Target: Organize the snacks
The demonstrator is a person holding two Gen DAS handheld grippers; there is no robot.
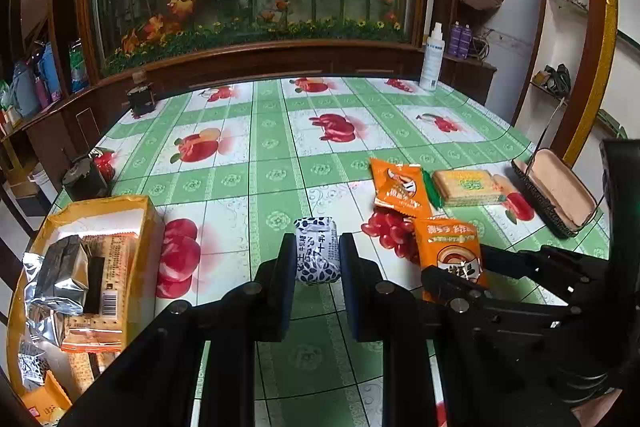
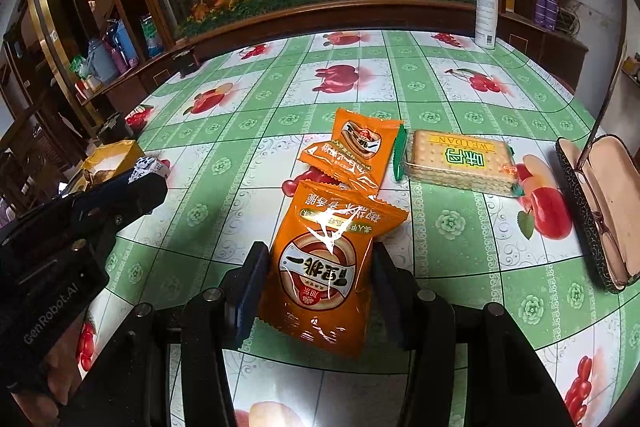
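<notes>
I see the yellow cardboard snack box point(image 1: 146, 227) at table's left edge w/ silver foil packets point(image 1: 60, 275) inside. Right of it sits the small blue-and-white wrapped snack point(image 1: 317, 247); further right, two orange snack packets point(image 2: 360, 147), one in front of the other. The clear-wrapped cracker pack point(image 2: 460, 159) lies right of the rear one, then the open glasses case point(image 2: 600, 211).

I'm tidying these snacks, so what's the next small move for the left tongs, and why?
Probably carry the blue-and-white packet left to the yellow box and drop it in. The left tongs look shut on it, and the box already holds other snacks. The right tongs bracket an orange packet, which could follow.
</notes>
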